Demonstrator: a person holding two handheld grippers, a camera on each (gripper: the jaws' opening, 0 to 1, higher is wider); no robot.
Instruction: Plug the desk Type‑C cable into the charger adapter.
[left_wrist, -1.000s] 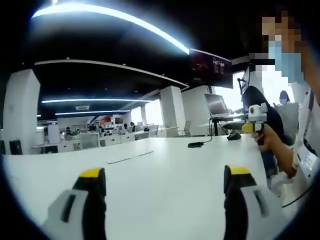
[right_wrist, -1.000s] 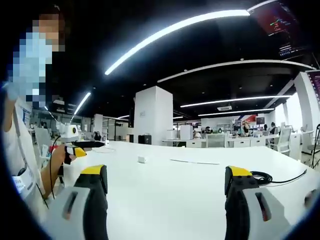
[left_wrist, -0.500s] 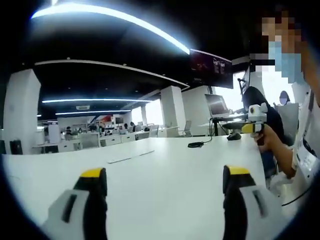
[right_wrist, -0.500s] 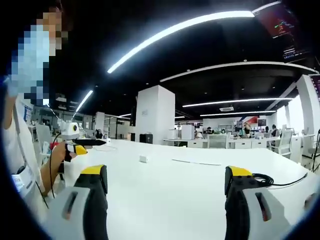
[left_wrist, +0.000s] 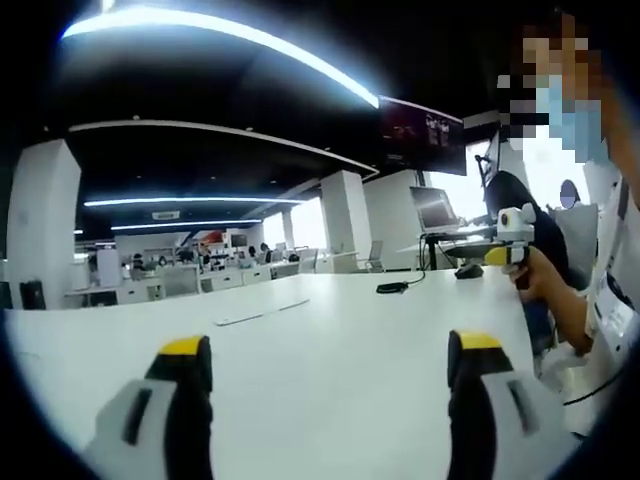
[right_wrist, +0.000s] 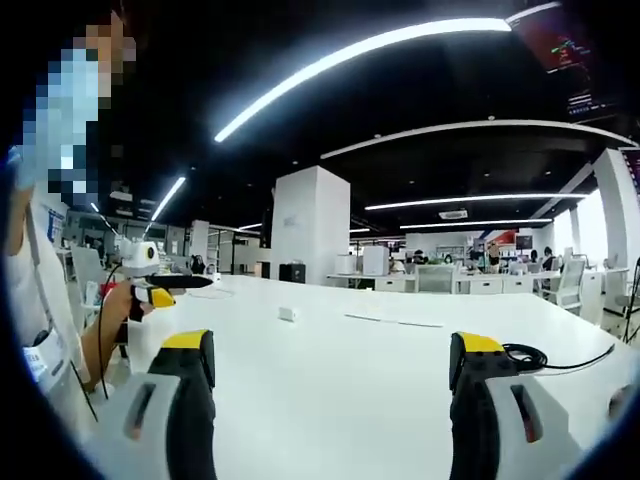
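Hovering low over the white desk (left_wrist: 330, 340), the left gripper (left_wrist: 330, 375) points level across the top with its yellow-tipped jaws spread wide and nothing between them. The right gripper (right_wrist: 332, 372) is held the same way in its own view, level above the desk, jaws wide apart and empty. In the left gripper view the right gripper also shows at the far right edge, gripped in the person's hand (left_wrist: 540, 280) with the forearm bent up from below; in the right gripper view the left gripper appears at the left, held in the other hand (right_wrist: 118, 305) just off the desk's near corner. The black cable (right_wrist: 545, 357) lies coiled on the desk just beyond the right gripper's right jaw, with one strand trailing off to the right; in the left gripper view it is a small dark coil far across the desk. A small white block, likely the adapter (right_wrist: 287, 314), sits on the desk well ahead of the right gripper and well apart from the cable. A thin white strip (left_wrist: 260, 314) lies flat farther out on the desk. A dark screen (left_wrist: 421, 135) hangs overhead with coloured lines of text too small to read, and no other writing or brand can be made out.
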